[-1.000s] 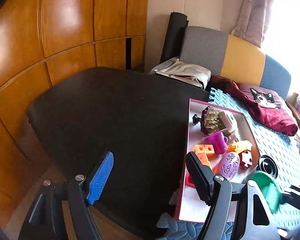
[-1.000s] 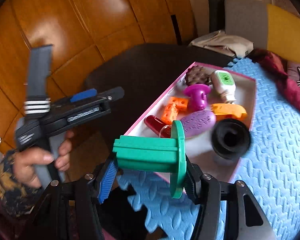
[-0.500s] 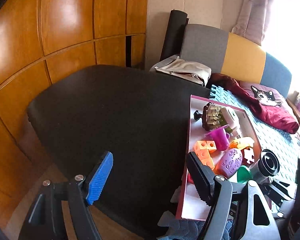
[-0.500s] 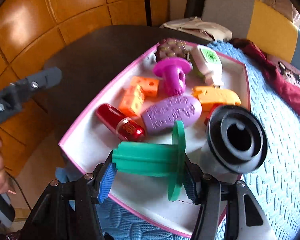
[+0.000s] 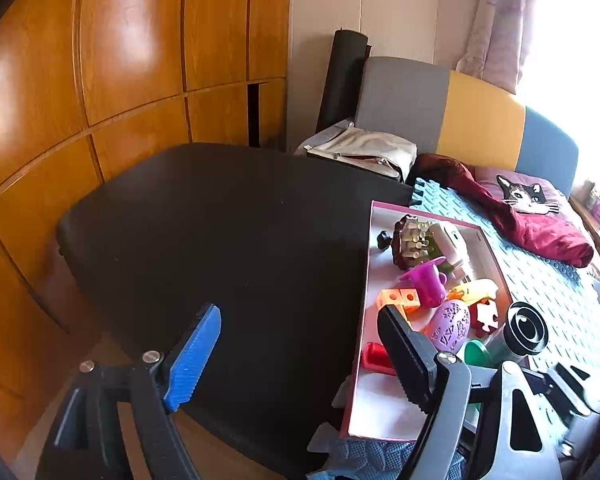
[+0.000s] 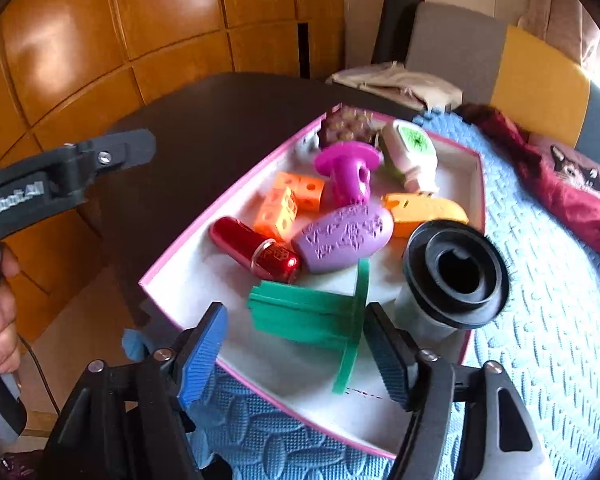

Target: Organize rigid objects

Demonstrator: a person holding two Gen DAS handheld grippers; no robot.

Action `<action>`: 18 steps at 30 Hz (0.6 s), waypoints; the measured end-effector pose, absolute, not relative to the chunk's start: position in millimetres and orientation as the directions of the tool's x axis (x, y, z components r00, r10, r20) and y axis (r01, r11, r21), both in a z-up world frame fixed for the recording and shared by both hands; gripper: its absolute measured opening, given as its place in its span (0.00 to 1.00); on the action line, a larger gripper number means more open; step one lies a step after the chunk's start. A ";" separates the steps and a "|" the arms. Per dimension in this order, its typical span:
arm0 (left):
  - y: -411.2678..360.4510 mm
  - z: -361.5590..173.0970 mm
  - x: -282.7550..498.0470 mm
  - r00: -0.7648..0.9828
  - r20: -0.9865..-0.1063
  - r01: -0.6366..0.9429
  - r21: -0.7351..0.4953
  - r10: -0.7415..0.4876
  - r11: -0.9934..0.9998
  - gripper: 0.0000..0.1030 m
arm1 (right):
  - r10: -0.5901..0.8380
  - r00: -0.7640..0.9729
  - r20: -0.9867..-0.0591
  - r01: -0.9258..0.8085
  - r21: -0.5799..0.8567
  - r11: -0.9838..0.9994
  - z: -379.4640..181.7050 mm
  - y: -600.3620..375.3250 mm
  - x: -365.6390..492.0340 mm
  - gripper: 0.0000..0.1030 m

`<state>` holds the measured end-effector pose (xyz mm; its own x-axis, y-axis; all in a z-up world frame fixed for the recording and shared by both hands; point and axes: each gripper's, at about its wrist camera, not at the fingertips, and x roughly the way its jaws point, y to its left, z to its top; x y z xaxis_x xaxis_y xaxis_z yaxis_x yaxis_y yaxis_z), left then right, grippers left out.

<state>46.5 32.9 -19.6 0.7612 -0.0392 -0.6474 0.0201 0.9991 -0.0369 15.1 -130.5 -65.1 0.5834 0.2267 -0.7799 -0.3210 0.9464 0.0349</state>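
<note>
Opening right hand-held gripper (image 6: 296, 344) around green spool (image 6: 300, 314), inside box rim (image 6: 204, 236).

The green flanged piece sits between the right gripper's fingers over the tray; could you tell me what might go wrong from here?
1. The right gripper is opening; the green flanged piece is tilted on its thin flange and may roll against the red capsule.
2. The black-lidded cup stands close beside the right finger; a sideways pull-out could tip it over the pink-edged tray rim.
3. The tray overhangs the blue foam mat and could shift.
</note>
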 end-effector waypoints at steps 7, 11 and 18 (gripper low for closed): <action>30.0 -10.8 41.4 0.773 -0.634 0.019 -0.031 -0.034 0.999 0.82 | 0.196 0.720 -0.665 -0.261 0.002 0.965 -30.0 -145.1 -12.8 0.71; 22.3 -6.4 34.6 0.783 -0.621 0.024 -0.022 -0.032 0.999 0.93 | 0.107 0.790 -0.603 -0.115 0.027 0.993 -10.5 -168.1 -18.4 0.71; 8.8 -2.0 22.1 0.784 -0.620 0.030 -0.012 -0.031 0.999 1.00 | -0.017 0.786 -0.618 0.063 0.053 0.997 -15.6 -190.1 -11.8 0.71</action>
<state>22.1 8.8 -2.0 0.7843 -0.0305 -0.6197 0.0298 0.9995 -0.0115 -11.8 -190.1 -15.6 0.7859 -0.0168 -0.6181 0.0625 0.9967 0.0525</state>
